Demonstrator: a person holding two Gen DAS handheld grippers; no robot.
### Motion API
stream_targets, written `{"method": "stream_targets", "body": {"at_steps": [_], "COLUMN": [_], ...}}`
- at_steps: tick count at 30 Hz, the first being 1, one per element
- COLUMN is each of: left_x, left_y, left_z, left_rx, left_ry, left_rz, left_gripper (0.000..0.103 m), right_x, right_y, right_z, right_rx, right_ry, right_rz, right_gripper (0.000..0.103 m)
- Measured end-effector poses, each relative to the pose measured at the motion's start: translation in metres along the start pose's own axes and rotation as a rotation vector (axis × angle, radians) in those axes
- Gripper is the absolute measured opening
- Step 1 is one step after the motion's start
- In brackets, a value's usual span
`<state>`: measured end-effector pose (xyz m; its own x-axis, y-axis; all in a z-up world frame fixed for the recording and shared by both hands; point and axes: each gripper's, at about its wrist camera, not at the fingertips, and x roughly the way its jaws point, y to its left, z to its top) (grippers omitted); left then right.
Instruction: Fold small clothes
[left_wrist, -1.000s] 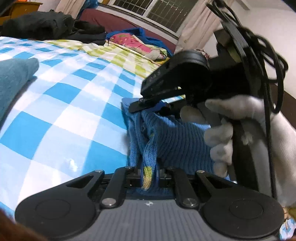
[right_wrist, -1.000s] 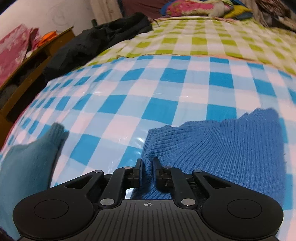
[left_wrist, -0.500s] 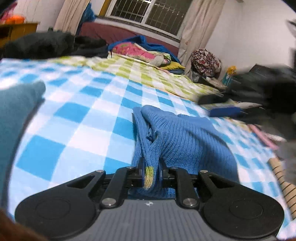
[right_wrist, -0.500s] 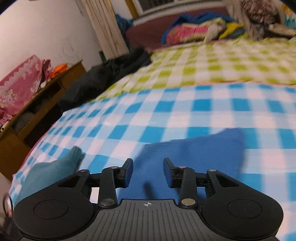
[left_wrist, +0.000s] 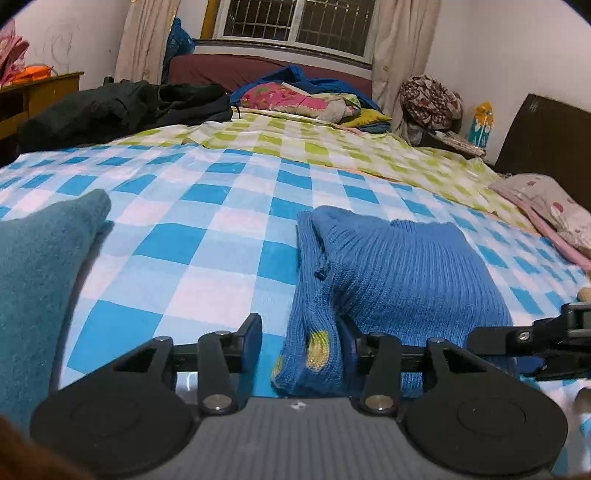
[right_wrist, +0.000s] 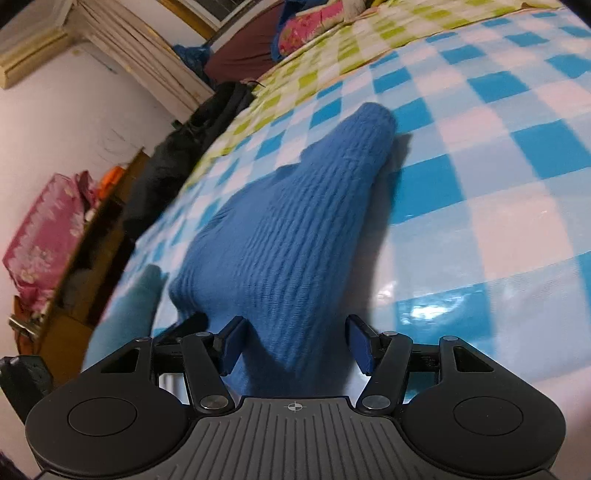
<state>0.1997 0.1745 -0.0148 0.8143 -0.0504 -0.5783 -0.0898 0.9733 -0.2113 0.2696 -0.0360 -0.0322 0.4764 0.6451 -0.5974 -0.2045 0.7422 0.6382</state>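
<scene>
The bed (left_wrist: 221, 236), under a blue-and-white checked sheet, carries everything here. On it the blue knit sweater (left_wrist: 399, 266) lies doubled over itself into a thick, roughly squared bundle, its layered edge toward the left wrist camera; from the right wrist view it reads as a long ribbed mound. A teal knit garment (left_wrist: 40, 266) lies well apart at the left edge, its folding impossible to judge. The left tool (left_wrist: 304, 341) is opening, the sweater's edge loose between its jaws and leaning on one pad. The right tool (right_wrist: 295, 343) is opening wide, straddling the sweater without pressing it. The blue sweater looks nearly done; tidying may remain.
</scene>
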Motion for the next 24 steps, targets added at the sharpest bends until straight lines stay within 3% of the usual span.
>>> {"method": "stream_targets", "body": {"at_steps": [4, 6, 8, 11, 20, 24], "left_x": [0.009, 0.010, 0.008, 0.004, -0.030, -0.045], "left_y": [0.001, 0.000, 0.000, -0.008, -0.064, -0.094], "left_z": [-0.001, -0.003, -0.003, -0.007, -0.051, -0.067], "left_rx": [0.003, 0.009, -0.009, -0.011, 0.010, 0.047], "left_ry": [0.021, 0.019, 0.030, 0.059, 0.199, 0.211], "left_rz": [-0.035, -0.045, -0.074, -0.129, -0.342, -0.376], "left_gripper": [0.051, 0.051, 0.047, 0.041, 0.041, 0.041], "right_x": [0.014, 0.017, 0.016, 0.009, -0.060, -0.098], "right_y": [0.005, 0.008, 0.009, 0.003, -0.023, -0.044], "right_z": [0.003, 0.006, 0.008, 0.008, -0.014, -0.032], "right_rx": [-0.007, -0.025, -0.034, -0.038, -0.105, -0.095], "right_ry": [-0.013, -0.006, 0.006, 0.034, 0.081, 0.082], "right_rz": [0.014, -0.005, -0.031, -0.025, -0.098, -0.151], "right_gripper": [0.062, 0.053, 0.037, 0.031, 0.030, 0.033]}}
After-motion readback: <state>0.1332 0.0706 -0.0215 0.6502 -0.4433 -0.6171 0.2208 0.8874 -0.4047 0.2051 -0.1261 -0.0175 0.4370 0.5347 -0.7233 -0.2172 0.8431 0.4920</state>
